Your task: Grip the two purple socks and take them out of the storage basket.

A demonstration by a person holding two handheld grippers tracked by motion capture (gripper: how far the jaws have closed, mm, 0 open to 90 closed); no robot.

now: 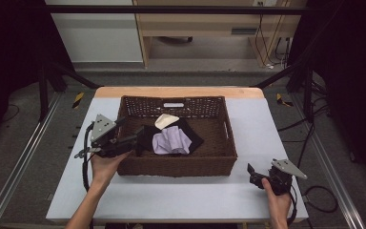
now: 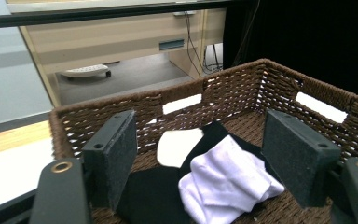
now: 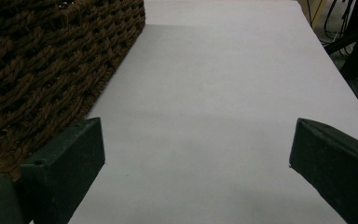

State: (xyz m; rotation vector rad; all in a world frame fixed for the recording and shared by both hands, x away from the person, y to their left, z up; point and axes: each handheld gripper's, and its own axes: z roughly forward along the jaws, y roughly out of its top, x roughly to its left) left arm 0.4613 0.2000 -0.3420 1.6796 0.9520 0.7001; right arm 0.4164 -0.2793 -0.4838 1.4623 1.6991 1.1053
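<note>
The left gripper (image 2: pixel 200 158) is held open over the basket's (image 1: pixel 221 160) left rim, nothing between its jaws. A white cloth (image 2: pixel 228 182) lies on black fabric (image 2: pixel 154 196) inside. The right gripper (image 3: pixel 196 158) is held open above the table (image 3: pixel 223 93), beside the basket.

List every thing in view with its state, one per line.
Left gripper: open, jaws over the basket's left end.
Right gripper: open, over bare table.
Basket: upright, holding cloths.
Lilac cloth: crumpled on the black cloth.
Black cloth: spread flat.
Cream cloth: partly covered.
</note>
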